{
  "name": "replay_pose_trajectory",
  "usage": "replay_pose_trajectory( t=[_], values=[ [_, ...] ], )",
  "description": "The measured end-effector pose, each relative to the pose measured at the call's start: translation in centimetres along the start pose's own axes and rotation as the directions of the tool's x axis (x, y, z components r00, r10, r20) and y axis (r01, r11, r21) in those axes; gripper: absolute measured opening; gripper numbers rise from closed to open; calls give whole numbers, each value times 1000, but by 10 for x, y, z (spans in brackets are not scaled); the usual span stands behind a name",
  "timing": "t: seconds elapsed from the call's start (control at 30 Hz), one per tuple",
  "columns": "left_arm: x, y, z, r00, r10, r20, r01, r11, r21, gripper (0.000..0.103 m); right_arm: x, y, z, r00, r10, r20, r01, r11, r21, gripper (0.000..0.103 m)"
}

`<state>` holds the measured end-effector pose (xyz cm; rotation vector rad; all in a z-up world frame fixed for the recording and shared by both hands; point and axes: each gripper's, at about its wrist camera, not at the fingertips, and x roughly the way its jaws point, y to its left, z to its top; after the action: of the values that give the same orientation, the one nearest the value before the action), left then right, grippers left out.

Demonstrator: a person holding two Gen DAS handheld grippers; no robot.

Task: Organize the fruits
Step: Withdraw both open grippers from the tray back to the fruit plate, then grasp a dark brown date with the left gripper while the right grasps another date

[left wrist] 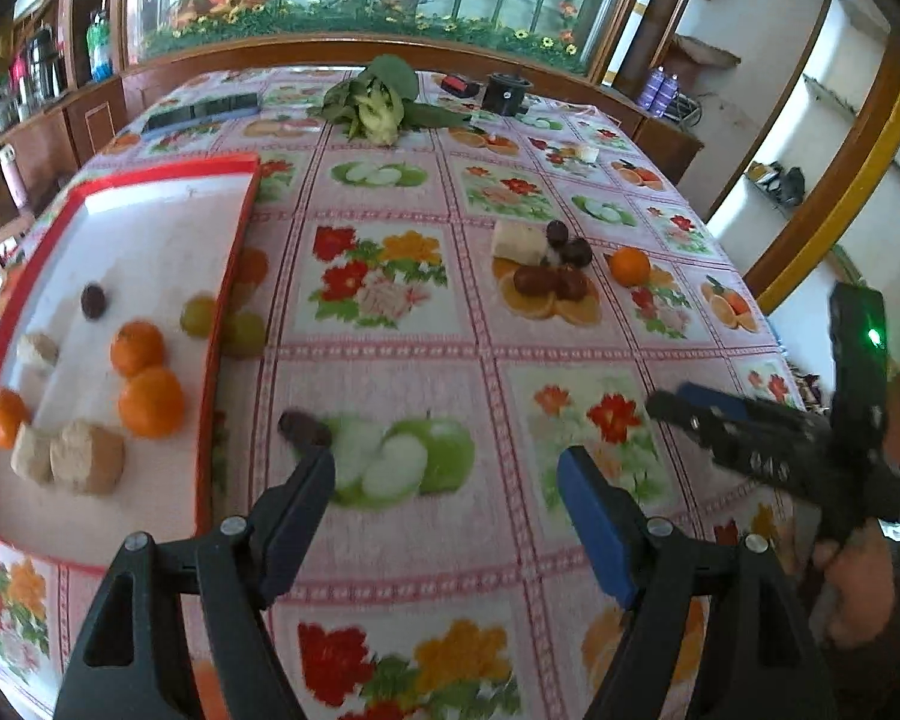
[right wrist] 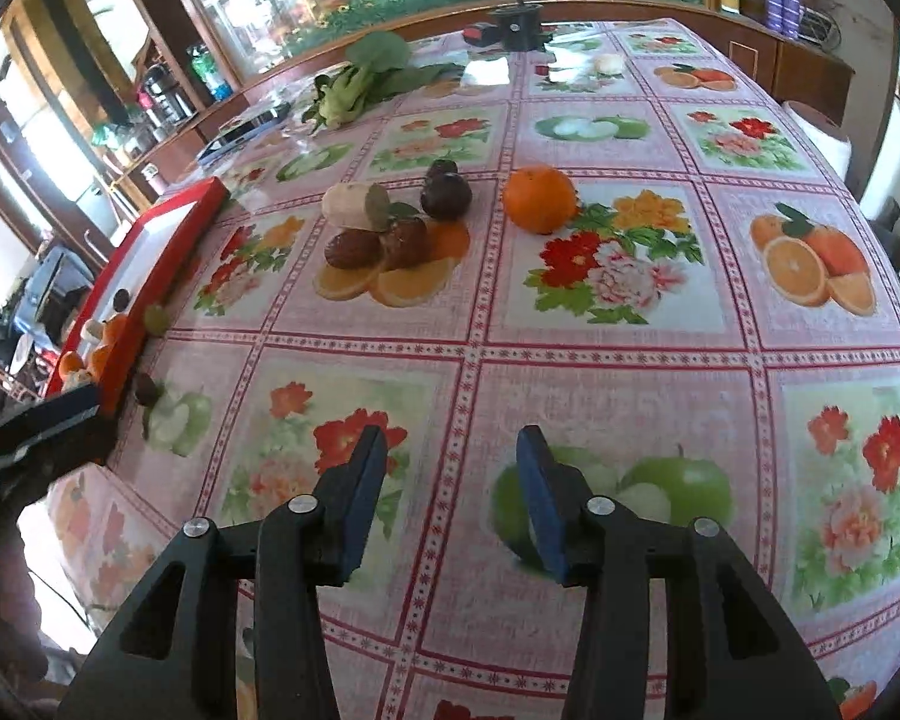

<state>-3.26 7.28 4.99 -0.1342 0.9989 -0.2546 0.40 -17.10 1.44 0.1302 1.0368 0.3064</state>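
Fruit sorting, partway done by the look of it. Red-rimmed tray (left wrist: 228,276) on the left side of the worktop (left wrist: 426,372) already holds three oranges (left wrist: 150,401), a dark fruit, a greenish one by the rim and a few pale chunks (left wrist: 87,456).

Left gripper (left wrist: 447,468): jaws wide apart, nothing between them. Right gripper (right wrist: 450,456): jaws apart but narrower, also empty, hovering over bare cloth.

Still loose: one orange (right wrist: 539,198), just right of a cluster of dark brown fruits (right wrist: 447,195) bunched against a pale chunk (right wrist: 345,204), with a leaf lying on it. One dark fruit (left wrist: 303,427) sits on the cloth just off the left gripper's left fingertip (left wrist: 312,468), near the tray's edge. A second green fruit (left wrist: 243,333) sits outside the tray, against its rim.

My read: right gripper's best next pick is the lone orange, since it has clear space around it. Open wider first; the current gap looks tight for it. Come down centred so it doesn't roll. Left gripper takes the nearby dark fruit; small and oval, so close across the short axis.

Watch-outs:
- cluster pieces touch each other; grabbing one may nudge the rest
- printed fruit on the tablecloth is easily confused with the real ones
- raised tray rim: lift clear before crossing
- leafy greens (left wrist: 378,99) and a black pot (left wrist: 506,93) at the far end, well out of the way
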Motion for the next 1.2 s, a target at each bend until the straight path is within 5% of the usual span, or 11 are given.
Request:
replay_pose_trajectory(
  t=[0.3,0.53,0.67,1.03,1.13,1.2],
  values=[
    [10,27,-2,999,-42,-1,41,997,-67,76,8,12,5,999,54,-2,-54,998,-37,55],
    [34,31,11,1000,-2,-27,0,998,-64,71,7,7,6,998,57,0,-57,998,-27,55],
    [42,33,14,999,10,-33,-12,997,-72,58,6,4,6,998,56,4,-56,998,-19,55],
    [54,30,26,995,85,-48,-87,995,-38,56,9,6,10,998,56,9,-56,998,-16,55],
    [52,29,22,992,123,-38,-124,992,-16,42,10,5,11,999,53,11,-53,998,-16,55],
    [51,30,21,993,116,-39,-116,993,-18,21,11,5,15,998,54,14,-54,998,-15,55]
  ],
)
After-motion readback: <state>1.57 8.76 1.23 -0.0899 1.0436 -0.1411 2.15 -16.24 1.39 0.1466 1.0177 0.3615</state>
